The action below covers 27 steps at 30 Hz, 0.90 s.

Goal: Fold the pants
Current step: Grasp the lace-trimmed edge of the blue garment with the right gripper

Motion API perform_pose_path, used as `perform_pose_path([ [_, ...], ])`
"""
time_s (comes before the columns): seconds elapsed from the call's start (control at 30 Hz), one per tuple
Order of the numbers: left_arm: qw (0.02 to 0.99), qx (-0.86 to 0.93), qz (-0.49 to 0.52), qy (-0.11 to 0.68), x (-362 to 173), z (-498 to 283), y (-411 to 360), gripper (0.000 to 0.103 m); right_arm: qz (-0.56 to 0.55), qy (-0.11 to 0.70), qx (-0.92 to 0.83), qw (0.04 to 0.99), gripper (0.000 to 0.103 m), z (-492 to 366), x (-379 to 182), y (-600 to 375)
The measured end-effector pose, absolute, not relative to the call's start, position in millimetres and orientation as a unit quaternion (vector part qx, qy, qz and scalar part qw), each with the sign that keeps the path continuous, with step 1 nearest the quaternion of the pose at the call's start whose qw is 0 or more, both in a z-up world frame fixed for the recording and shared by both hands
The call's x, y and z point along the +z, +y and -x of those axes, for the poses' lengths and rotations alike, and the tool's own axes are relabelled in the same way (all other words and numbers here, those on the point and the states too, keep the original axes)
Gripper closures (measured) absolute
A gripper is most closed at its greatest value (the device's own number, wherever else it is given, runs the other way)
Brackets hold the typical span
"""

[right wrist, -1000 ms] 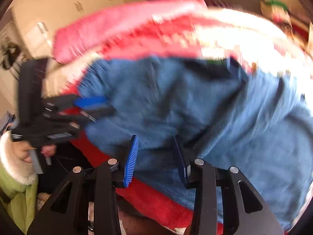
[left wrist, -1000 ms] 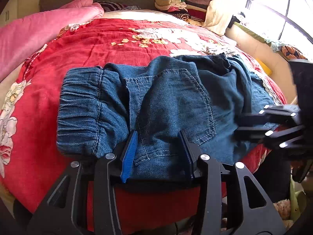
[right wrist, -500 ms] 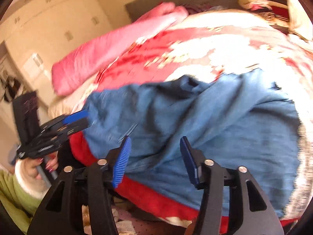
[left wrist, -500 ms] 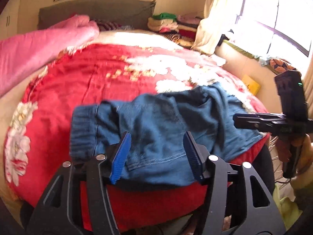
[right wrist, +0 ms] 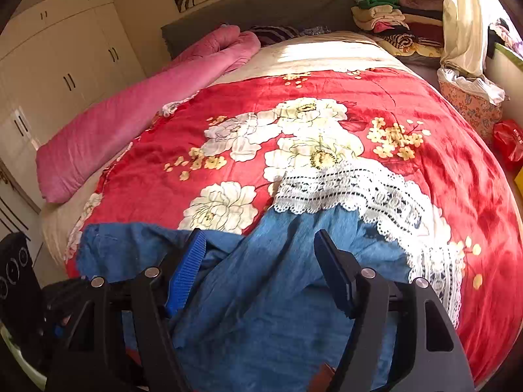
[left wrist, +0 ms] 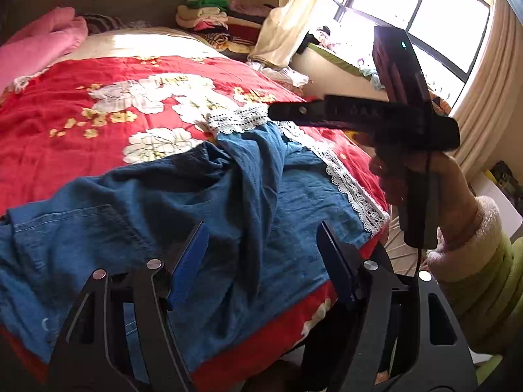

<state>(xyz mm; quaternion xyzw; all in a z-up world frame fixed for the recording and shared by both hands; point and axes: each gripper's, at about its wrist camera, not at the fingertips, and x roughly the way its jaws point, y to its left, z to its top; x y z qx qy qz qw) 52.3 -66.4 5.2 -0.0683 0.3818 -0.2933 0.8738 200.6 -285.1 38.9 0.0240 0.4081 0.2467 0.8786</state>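
A: Start at your left tongs [left wrist: 261,254]: the blue pads stand wide apart with nothing between them, hovering over the pants [left wrist: 183,215] near the bed's front edge. Your right tongs [right wrist: 258,271] are spread just as wide and also grip nothing.

B: So where do the pants lie?

A: Rumpled on the red floral blanket [right wrist: 327,104], one leg bunched into a ridge [left wrist: 258,176] running away from you, lace hem [right wrist: 353,189] at the far end. The near part hangs toward the bed edge.

B: What can go wrong for me?

A: If you pinch that ridge as it lies, you likely catch only the top layer and fold the crease in. Pull toward yourself and the denim may slide off the bed; the plush blanket could drag along too.

B: And the two tools?

A: From the left view your right tool [left wrist: 362,117] floats just above the far leg, near the left one. Reach for the same spot and they may knock together.
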Motion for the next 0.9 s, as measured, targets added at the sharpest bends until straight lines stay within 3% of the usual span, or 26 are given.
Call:
perform_pose_path([
  [0.27, 0.859, -0.297, 0.072, 0.412, -12.5, -81.5, -91.1, 0.053, 0.033, 0.444, 0.236, 0.864, 0.034, -250.8, 20.9, -252.2],
  [0.37, 0.856, -0.288, 0.071, 0.424, -20.8, -93.3, -95.0, 0.070, 0.049, 0.458, 0.222, 0.860, 0.034, -265.7, 11.0, -242.1],
  [0.43, 0.852, -0.286, 0.071, 0.432, -28.0, -99.8, -97.2, 0.087, 0.057, 0.464, 0.220, 0.856, 0.034, -273.8, 4.5, -235.6],
  [0.67, 0.845, -0.287, 0.081, 0.443, -39.5, -102.3, -97.2, 0.096, 0.063, 0.500, 0.184, 0.844, 0.036, -304.5, -21.0, -224.7],
  [0.7, 0.846, -0.288, 0.081, 0.442, -39.2, -102.1, -96.6, 0.096, 0.065, 0.504, 0.176, 0.843, 0.037, -308.6, -25.0, -223.8],
  [0.83, 0.845, -0.291, 0.087, 0.441, -39.1, -102.9, -95.6, 0.096, 0.085, 0.498, 0.149, 0.850, 0.065, -316.2, -31.9, -222.3],
  [0.9, 0.845, -0.292, 0.091, 0.440, -38.9, -99.5, -93.2, 0.096, 0.087, 0.495, 0.148, 0.852, 0.073, -317.6, -33.7, -224.0],
])
